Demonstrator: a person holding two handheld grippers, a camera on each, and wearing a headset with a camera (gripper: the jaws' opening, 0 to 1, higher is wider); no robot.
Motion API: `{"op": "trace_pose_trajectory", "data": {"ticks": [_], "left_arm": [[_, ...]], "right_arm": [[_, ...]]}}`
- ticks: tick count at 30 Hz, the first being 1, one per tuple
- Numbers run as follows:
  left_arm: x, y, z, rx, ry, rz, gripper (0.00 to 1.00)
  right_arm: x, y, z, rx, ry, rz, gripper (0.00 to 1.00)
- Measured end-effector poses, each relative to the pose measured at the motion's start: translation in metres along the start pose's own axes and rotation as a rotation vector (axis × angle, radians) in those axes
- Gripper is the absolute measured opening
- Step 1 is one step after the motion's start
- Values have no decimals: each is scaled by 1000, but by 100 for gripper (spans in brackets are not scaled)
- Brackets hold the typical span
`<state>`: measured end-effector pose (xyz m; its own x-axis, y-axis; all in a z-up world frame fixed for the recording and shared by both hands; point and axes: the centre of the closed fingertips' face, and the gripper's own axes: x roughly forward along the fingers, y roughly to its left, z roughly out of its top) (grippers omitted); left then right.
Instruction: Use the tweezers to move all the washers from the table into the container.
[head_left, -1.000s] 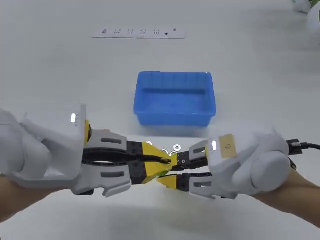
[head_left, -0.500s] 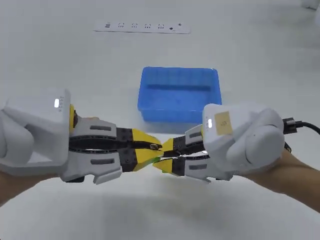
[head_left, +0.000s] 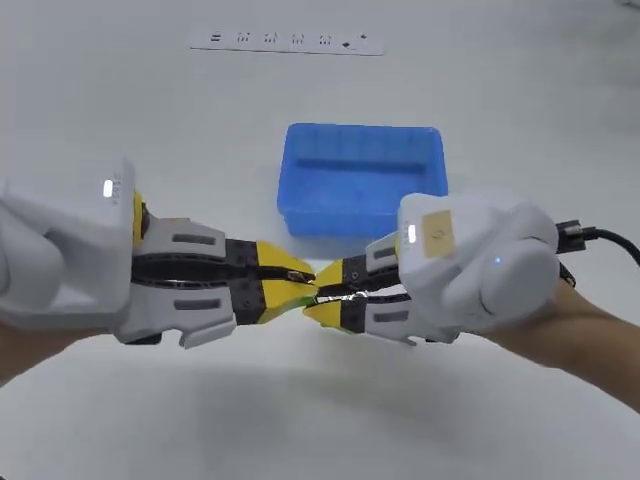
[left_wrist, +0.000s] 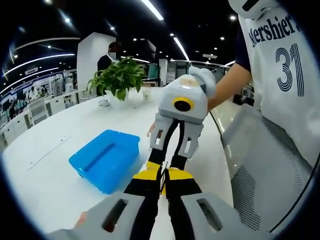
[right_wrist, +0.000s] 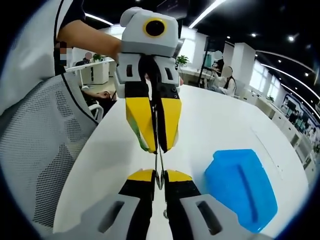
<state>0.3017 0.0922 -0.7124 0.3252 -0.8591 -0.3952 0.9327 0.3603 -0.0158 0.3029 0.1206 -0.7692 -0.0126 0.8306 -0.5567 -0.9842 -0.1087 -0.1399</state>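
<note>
My left gripper (head_left: 304, 284) and right gripper (head_left: 320, 300) meet tip to tip in front of the blue container (head_left: 340, 222). Thin metal tweezers (head_left: 350, 296) lie between the right gripper's yellow-tipped jaws. In the right gripper view the tweezers (right_wrist: 159, 150) run from my right gripper (right_wrist: 159, 176) up into the left gripper (right_wrist: 156, 147), and both sets of jaws are closed on them. The left gripper view has its own gripper (left_wrist: 163, 176) pressed up to the right gripper (left_wrist: 167, 162). The container (left_wrist: 102, 160) holds nothing I can see. The grippers cover the table beneath them.
A white power strip (head_left: 285, 40) lies at the far edge of the white table. A black cable (head_left: 600, 238) trails from the right gripper. A potted plant (left_wrist: 117, 77) stands beyond the container. A mesh chair (right_wrist: 45, 150) sits beside the table.
The grippers stay tip to tip and have lifted slightly towards the container. The washers seen between them a second ago are now covered by the right gripper.
</note>
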Motion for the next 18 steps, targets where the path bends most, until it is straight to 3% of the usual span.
{"op": "trace_pose_trajectory", "data": {"ticks": [7, 18], "left_arm": [[-1, 12, -1, 7, 7, 21, 7], [-1, 15, -5, 0, 12, 32, 7]], "right_arm": [[5, -9, 2, 4, -2, -9, 9], [9, -11, -1, 25, -1, -3, 11]]}}
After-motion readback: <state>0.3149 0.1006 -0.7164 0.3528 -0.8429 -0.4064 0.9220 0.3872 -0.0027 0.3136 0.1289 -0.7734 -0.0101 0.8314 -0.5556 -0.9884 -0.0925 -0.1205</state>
